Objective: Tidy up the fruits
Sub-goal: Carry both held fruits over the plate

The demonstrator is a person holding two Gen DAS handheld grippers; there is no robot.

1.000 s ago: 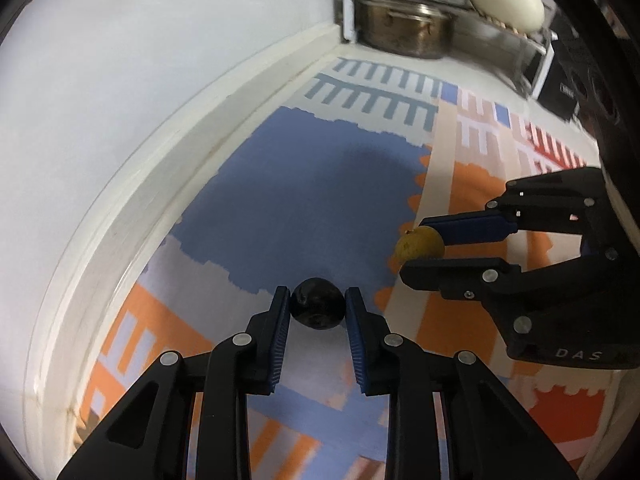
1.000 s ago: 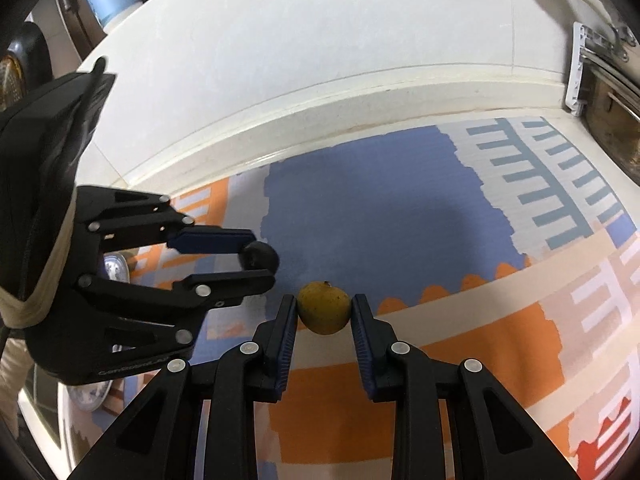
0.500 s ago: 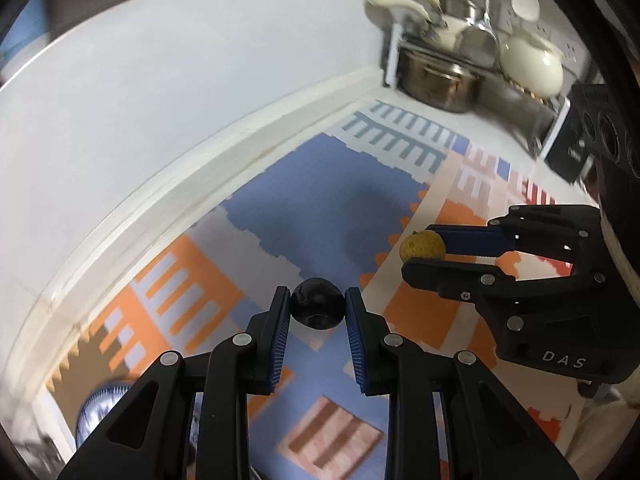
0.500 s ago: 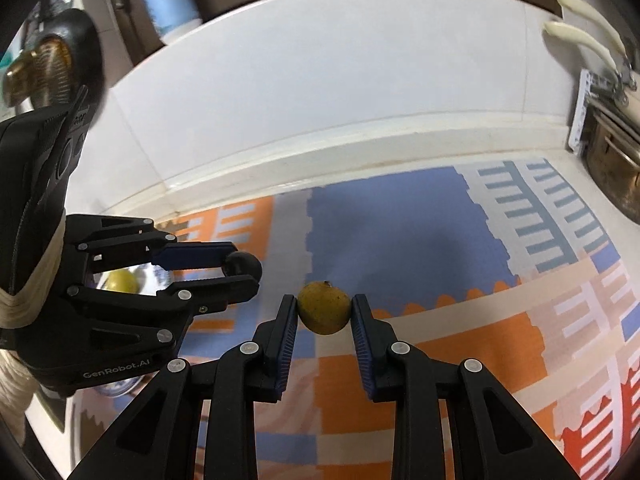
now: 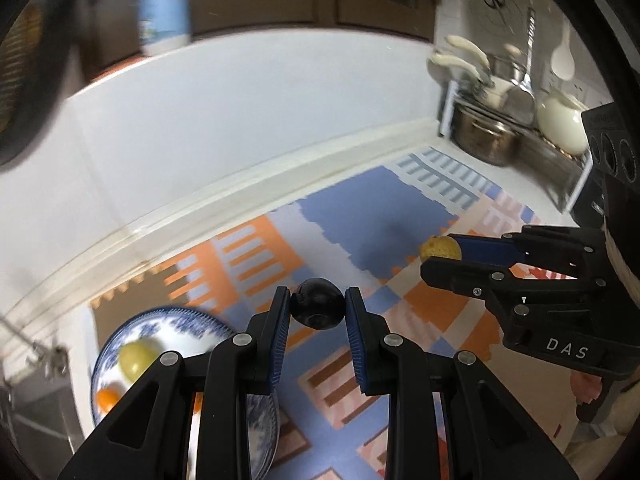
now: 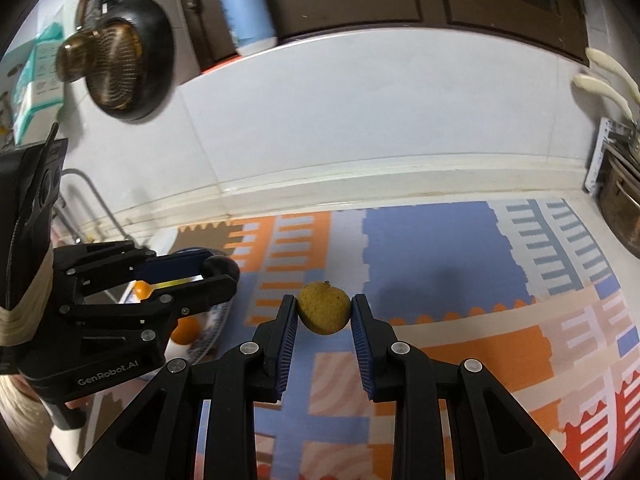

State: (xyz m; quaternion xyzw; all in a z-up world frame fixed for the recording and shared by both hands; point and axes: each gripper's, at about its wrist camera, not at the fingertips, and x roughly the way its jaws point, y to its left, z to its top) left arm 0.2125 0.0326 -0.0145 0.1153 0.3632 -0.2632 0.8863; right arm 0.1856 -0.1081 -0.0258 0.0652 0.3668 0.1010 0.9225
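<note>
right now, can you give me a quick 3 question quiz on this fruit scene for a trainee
1. True or false: the left gripper is shut on a dark round fruit.
2. What does the right gripper hold? A) an orange B) a yellow-brown fruit C) nothing
3. Fill in: a green-yellow fruit and an orange fruit already lie in the blue-and-white ____.

Key: 1 true; 2 B; 3 plate.
</note>
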